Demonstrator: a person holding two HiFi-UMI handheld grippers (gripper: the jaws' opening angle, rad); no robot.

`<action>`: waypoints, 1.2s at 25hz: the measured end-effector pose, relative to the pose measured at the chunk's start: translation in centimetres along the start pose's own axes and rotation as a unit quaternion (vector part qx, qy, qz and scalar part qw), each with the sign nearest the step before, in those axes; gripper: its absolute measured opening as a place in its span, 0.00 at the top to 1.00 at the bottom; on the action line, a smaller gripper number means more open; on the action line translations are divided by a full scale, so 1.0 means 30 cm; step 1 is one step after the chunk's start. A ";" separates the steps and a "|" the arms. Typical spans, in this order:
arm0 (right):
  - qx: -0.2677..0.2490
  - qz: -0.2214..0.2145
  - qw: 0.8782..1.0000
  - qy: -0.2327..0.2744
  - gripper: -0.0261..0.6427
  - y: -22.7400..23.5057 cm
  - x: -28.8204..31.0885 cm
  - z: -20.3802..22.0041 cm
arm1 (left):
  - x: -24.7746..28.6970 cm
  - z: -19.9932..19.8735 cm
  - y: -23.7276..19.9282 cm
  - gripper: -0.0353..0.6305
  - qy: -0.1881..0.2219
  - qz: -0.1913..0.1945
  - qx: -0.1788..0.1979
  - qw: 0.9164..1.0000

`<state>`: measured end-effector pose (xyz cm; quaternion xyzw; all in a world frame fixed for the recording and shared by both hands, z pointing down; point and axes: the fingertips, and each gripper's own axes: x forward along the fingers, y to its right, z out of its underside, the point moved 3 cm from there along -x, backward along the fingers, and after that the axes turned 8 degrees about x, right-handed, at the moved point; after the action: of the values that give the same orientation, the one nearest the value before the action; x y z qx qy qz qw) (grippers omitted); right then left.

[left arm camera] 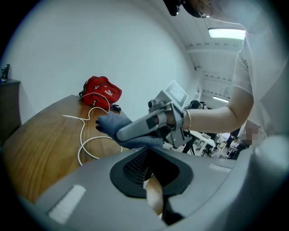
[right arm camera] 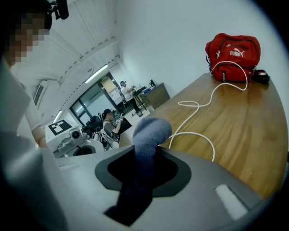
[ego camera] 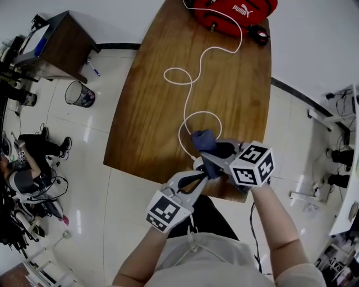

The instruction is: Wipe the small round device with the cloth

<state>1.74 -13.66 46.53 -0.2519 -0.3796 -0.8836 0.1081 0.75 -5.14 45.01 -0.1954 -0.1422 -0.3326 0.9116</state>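
Cloth (right arm camera: 151,133) clamped in right gripper (right arm camera: 142,176), left gripper (left arm camera: 151,180) jaws together.
Wiping near the table's (ego camera: 146,112) edge could knock the small white device (ego camera: 197,163) off.

Bag (ego camera: 233,14) at far end of table (ego camera: 151,112); cable (ego camera: 193,78) from it toward cloth (ego camera: 203,140) over near edge.

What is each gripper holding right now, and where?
Right gripper clamps the blue cloth mid-length, a bunched end poking out ahead. Left gripper is shut; whether it pinches anything cannot be told.
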 end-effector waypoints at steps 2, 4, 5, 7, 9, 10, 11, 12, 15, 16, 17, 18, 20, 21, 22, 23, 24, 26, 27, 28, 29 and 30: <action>0.033 -0.016 0.999 0.005 0.80 0.037 0.017 0.021 | -0.001 0.002 0.001 0.94 0.006 0.001 -0.005 1.000; 0.072 -0.033 0.997 0.013 0.80 0.078 0.033 0.033 | -0.003 0.002 -0.003 0.94 0.011 0.000 -0.004 1.000; 0.088 -0.038 0.995 0.013 0.80 0.103 0.041 0.040 | -0.004 0.000 -0.005 0.94 0.011 -0.001 0.000 1.000; 0.113 -0.042 0.993 0.005 0.80 0.151 0.055 0.060 | -0.004 -0.005 -0.006 0.94 0.009 -0.003 0.010 1.000; 0.118 -0.025 0.993 -0.013 0.80 0.193 0.064 0.091 | -0.003 -0.007 -0.004 0.94 0.013 -0.003 0.010 1.000; 0.112 -0.006 0.993 -0.027 0.80 0.211 0.068 0.108 | -0.003 -0.006 -0.004 0.94 0.017 -0.002 0.006 1.000; 0.099 0.018 0.994 -0.042 0.80 0.228 0.073 0.126 | -0.004 -0.004 -0.006 0.94 0.021 -0.002 0.002 1.000; 0.079 0.045 0.994 -0.060 0.80 0.244 0.078 0.144 | -0.004 -0.003 -0.008 0.94 0.026 -0.002 -0.003 1.000; 0.006 0.105 0.989 -0.107 0.80 0.271 0.086 0.177 | -0.005 0.002 -0.014 0.94 0.031 0.000 -0.010 0.999; -0.008 0.109 0.988 -0.113 0.80 0.271 0.084 0.175 | -0.006 0.004 -0.015 0.94 0.030 0.003 -0.011 0.999; -0.013 0.103 0.988 -0.112 0.80 0.264 0.077 0.163 | -0.007 0.005 -0.016 0.94 0.029 0.006 -0.012 0.999; -0.011 0.091 0.990 -0.104 0.80 0.248 0.066 0.138 | -0.009 0.007 -0.017 0.94 0.026 0.010 -0.014 0.999; -0.003 0.055 0.995 -0.079 0.80 0.192 0.038 0.058 | -0.010 0.008 -0.019 0.94 0.019 0.018 -0.017 1.000; -0.006 0.037 0.997 -0.071 0.80 0.153 0.028 0.013 | -0.009 0.007 -0.020 0.94 0.013 0.021 -0.017 1.000; -0.015 0.020 0.997 -0.070 0.80 0.111 0.022 -0.029 | -0.007 0.007 -0.022 0.94 0.008 0.022 -0.015 1.000; -0.031 0.005 0.997 -0.077 0.80 0.066 0.021 -0.063 | -0.005 0.006 -0.022 0.94 0.002 0.023 -0.013 1.000; -0.051 -0.008 0.995 -0.090 0.80 0.021 0.023 -0.087 | -0.001 0.005 -0.022 0.94 -0.003 0.024 -0.011 1.000; -0.091 -0.028 0.987 -0.128 0.80 -0.062 0.032 -0.110 | 0.004 0.003 -0.020 0.94 -0.013 0.027 -0.008 1.000; -0.106 -0.037 0.983 -0.147 0.80 -0.096 0.038 -0.112 | 0.006 0.003 -0.019 0.94 -0.018 0.029 -0.007 0.999; -0.113 -0.046 0.979 -0.165 0.80 -0.122 0.046 -0.110 | 0.009 0.002 -0.019 0.94 -0.023 0.031 -0.005 0.999; -0.114 -0.055 0.975 -0.181 0.80 -0.139 0.056 -0.104 | 0.011 0.001 -0.018 0.94 -0.028 0.032 -0.002 0.999; -0.110 -0.063 0.972 -0.199 0.80 -0.146 0.069 -0.092 | 0.012 0.000 -0.018 0.94 -0.032 0.034 0.001 0.999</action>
<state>-2.70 -12.64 43.31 -0.4083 -0.3088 -0.8573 -0.0542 0.66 -5.71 45.27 -0.2094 -0.1650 -0.2952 0.9175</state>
